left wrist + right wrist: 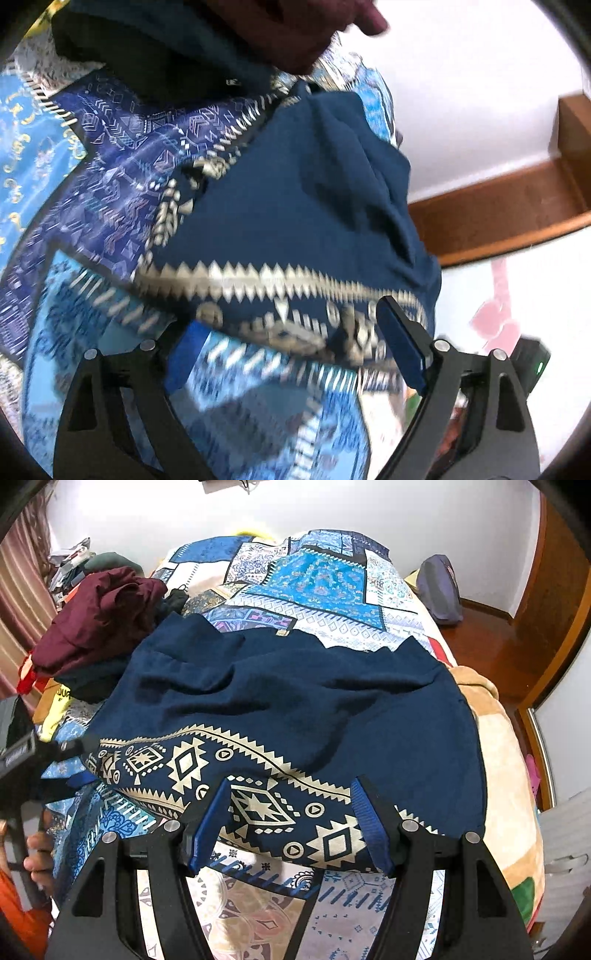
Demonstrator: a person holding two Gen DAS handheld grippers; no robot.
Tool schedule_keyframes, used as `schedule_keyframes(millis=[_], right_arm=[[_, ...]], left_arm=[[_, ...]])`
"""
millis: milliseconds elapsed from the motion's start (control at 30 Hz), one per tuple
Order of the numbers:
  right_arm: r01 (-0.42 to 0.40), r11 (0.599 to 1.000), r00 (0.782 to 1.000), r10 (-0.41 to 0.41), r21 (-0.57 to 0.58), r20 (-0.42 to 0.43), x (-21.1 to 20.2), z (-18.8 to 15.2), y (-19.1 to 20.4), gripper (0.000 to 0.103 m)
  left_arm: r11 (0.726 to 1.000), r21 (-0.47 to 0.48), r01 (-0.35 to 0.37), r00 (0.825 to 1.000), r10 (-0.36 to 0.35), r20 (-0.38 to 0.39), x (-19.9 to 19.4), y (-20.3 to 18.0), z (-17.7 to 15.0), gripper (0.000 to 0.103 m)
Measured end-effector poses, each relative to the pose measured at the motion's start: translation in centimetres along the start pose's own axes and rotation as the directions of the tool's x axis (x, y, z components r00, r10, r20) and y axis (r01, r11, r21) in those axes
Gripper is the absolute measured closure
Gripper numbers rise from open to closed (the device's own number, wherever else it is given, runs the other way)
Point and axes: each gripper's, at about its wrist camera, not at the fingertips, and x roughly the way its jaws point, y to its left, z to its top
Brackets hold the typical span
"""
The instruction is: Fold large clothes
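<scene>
A navy garment [295,701] with a cream geometric border lies spread and rumpled on the patchwork bed cover [314,576]. My right gripper [290,786] stands open over the near hem. The patterned border lies flat between its blue pads [210,827], and they do not press on it. At the garment's left corner my left gripper [83,760] straddles the edge. In the blurred left wrist view the garment [295,206] bunches up in front of my left gripper [288,317]. That gripper is wide open, with the border running across the gap.
A pile of maroon clothes [99,616] and other dark ones sits at the bed's left. A purple bag [439,590] rests at the far right corner. A tan blanket [506,775] hangs off the right side. A hand [37,856] shows at lower left.
</scene>
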Motion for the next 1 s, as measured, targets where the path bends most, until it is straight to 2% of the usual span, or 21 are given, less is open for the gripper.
schedule_keyframes(millis=[167, 267, 333, 400, 433, 533, 700, 800, 833, 967, 1000], right_arm=[[-0.008, 1.0, 1.0, 0.008, -0.001, -0.004, 0.6, 0.4, 0.5, 0.04], [-0.003, 1.0, 1.0, 0.003, 0.002, -0.007, 1.1, 0.8, 0.6, 0.04], [0.0, 1.0, 1.0, 0.0, 0.012, -0.011, 1.3, 1.1, 0.5, 0.04], [0.007, 1.0, 1.0, -0.007, 0.02, -0.006, 1.2, 1.5, 0.4, 0.04], [0.012, 1.0, 1.0, -0.012, 0.023, -0.003, 1.1, 1.6, 0.3, 0.04], [0.027, 0.999, 1.0, -0.028, 0.035, 0.015, 0.2, 2.3, 0.1, 0.04], [0.05, 0.998, 0.998, -0.051, 0.028, 0.035, -0.9, 3.2, 0.5, 0.04], [0.036, 0.999, 0.999, -0.036, 0.004, 0.007, -0.2, 3.5, 1.5, 0.04], [0.023, 1.0, 1.0, -0.023, -0.005, -0.014, 0.3, 3.5, 2.0, 0.04], [-0.068, 0.997, 0.995, 0.066, -0.026, -0.078, 2.5, 3.5, 5.4, 0.04], [-0.101, 0.994, 0.991, 0.097, -0.046, -0.097, 3.2, 3.5, 6.9, 0.04]], left_arm=[[0.999, -0.036, -0.004, 0.998, 0.006, 0.055, 1.7, 0.0, 2.5, 0.015], [0.997, -0.062, -0.052, 0.994, 0.058, 0.092, 2.5, -1.0, 3.2, 0.018], [0.99, -0.048, -0.131, 0.983, 0.136, 0.127, 2.7, -2.1, 3.4, 0.034], [0.985, -0.012, -0.174, 0.975, 0.174, 0.141, 3.0, -3.2, 3.5, 0.074], [0.985, -0.005, -0.175, 0.974, 0.174, 0.143, 3.0, -3.5, 3.6, 0.078], [0.989, 0.01, -0.149, 0.974, 0.145, 0.175, 2.2, -4.7, 3.7, 0.082], [0.995, 0.092, -0.025, 0.972, 0.003, 0.233, -2.2, -8.8, 3.9, 0.085], [0.987, 0.161, -0.005, 0.958, -0.042, 0.285, -4.9, -11.4, 3.6, 0.089], [0.981, 0.192, -0.002, 0.947, -0.059, 0.316, -6.3, -12.7, 3.3, 0.09], [0.969, 0.245, 0.033, 0.923, -0.123, 0.364, -10.1, -14.9, 2.3, 0.09], [0.966, 0.257, 0.015, 0.916, -0.116, 0.385, -11.0, -15.2, 1.9, 0.09]])
